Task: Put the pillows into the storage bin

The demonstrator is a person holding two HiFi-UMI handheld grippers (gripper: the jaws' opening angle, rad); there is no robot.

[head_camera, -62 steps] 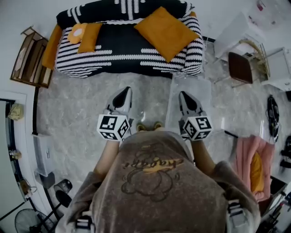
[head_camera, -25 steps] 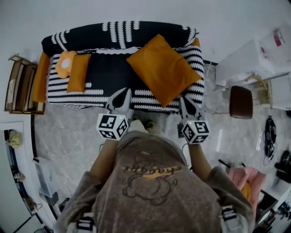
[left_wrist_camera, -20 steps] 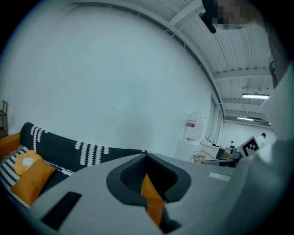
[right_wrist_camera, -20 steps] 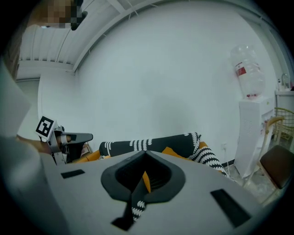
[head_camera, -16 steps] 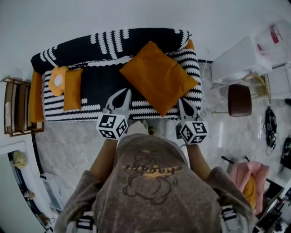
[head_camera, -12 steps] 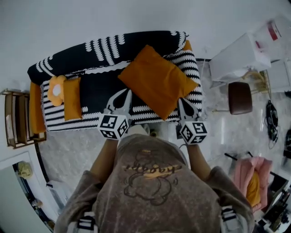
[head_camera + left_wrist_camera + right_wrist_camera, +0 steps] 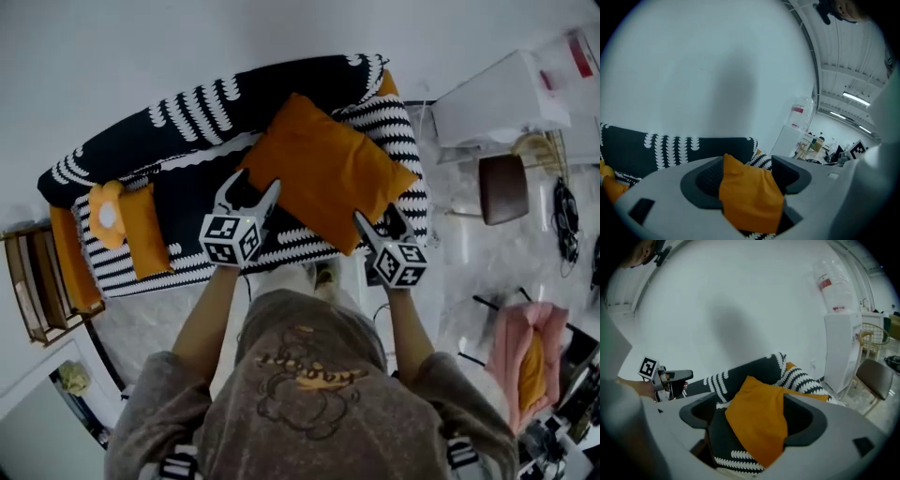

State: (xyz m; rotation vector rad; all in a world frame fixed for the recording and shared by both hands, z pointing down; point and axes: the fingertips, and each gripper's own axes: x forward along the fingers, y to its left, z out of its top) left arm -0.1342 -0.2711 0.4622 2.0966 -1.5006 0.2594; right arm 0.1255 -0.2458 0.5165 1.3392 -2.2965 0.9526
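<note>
Black-and-white striped sofa (image 7: pixel 187 122) carries the large orange pillow (image 7: pixel 323 173). Left gripper (image 7: pixel 255 184) at its left corner and right gripper (image 7: pixel 377 216) at its near edge have just been opening: jaws spread, the pillow framed between each pair, not clamped.

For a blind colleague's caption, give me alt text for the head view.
From above, a person reaches the left gripper and right gripper toward a large orange pillow on a black-and-white striped sofa; both grippers' jaws have just been opening, with the pillow's corners lined up between them, not gripped. A smaller orange pillow lies further left.
</note>
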